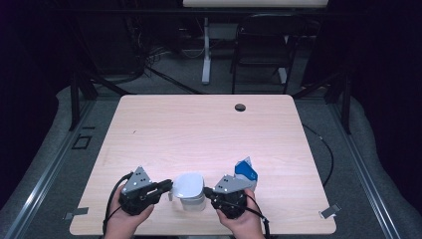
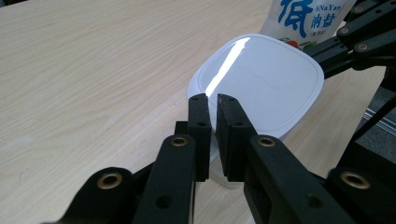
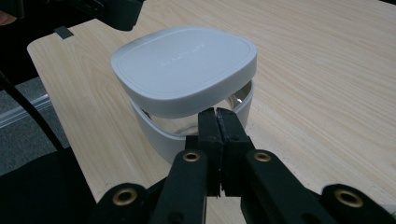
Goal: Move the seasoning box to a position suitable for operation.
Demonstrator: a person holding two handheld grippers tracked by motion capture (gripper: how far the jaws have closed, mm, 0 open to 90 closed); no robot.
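A white square container [image 1: 190,193] with a white lid [image 3: 187,60] stands near the table's front edge. In the right gripper view the lid sits raised and tilted above the clear base [image 3: 154,133]. My left gripper [image 2: 213,99] is at the lid's left edge [image 2: 261,74], its pads a narrow slit apart. My right gripper [image 3: 217,112] is shut, with its tips against the base's rim just under the lid. Whether the rim is pinched between them I cannot tell. From above, the left gripper [image 1: 168,187] and right gripper [image 1: 207,191] flank the container.
A blue and white pouch [image 1: 246,172] stands just behind the right gripper, also printed with blue characters in the left gripper view [image 2: 308,18]. A dark round hole [image 1: 240,107] marks the table's far side. Beyond the table are a chair [image 1: 261,45] and a white leg [image 1: 205,55].
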